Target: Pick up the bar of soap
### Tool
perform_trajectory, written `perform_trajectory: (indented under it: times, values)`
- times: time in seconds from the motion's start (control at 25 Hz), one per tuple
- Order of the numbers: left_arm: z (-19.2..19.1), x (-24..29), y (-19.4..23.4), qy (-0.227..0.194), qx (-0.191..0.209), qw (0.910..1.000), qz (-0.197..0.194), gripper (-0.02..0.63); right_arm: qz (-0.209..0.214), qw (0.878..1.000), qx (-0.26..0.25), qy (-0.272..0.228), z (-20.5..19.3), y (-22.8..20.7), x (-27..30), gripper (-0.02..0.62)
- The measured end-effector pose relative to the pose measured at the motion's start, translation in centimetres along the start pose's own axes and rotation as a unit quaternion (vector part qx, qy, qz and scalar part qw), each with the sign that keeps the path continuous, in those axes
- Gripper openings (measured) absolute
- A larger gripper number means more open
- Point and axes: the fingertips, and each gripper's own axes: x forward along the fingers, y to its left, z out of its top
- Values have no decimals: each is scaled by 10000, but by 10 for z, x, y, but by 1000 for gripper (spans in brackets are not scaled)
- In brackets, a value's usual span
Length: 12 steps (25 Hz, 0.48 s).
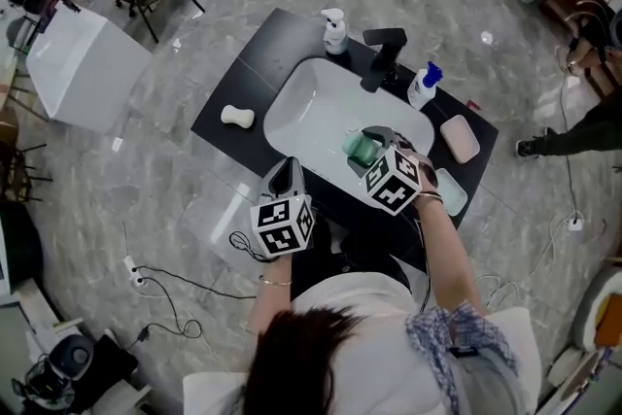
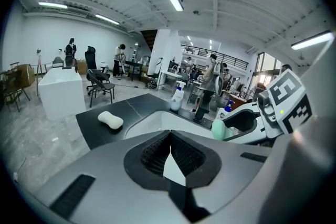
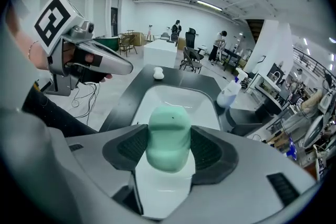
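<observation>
**Green bar clamped in right tongs, over the basin**

We note the right gripper (image 1: 364,146) has its jaws closed on the green soap bar (image 3: 169,136). The pads press its two narrow flanks. The bar's long axis runs along the line the tongs point, with its rounded end poking out past the tips. In the head view the bar (image 1: 362,149) hangs above the white basin (image 1: 316,102) and does not touch it.

The left gripper (image 1: 285,172) sits at about 8 o'clock from the bar, near the basin's front rim. Its jaws are together with nothing between them (image 2: 169,152).

We judge the pick made, so the next move turns on lifting clear.

Around the bar:
- faucet (image 1: 384,53) at 12 o'clock, the nearest thing to foul
- spray bottle (image 1: 424,85) at about 1 o'clock
- pink dish (image 1: 460,138) at 3 o'clock
- white soap bar (image 1: 237,117) on the black counter (image 1: 258,53) at about 10 o'clock, well apart and nearer the left gripper

Nothing stands directly above.
</observation>
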Motion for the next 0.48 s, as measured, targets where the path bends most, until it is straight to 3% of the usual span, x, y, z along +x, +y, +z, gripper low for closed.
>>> perform_trajectory:
  times: [0.48]
  values:
    - [2, -24, 46, -120, -228, 9979, 587, 9, 397, 9982, -218, -388, 66, 16, 25, 265]
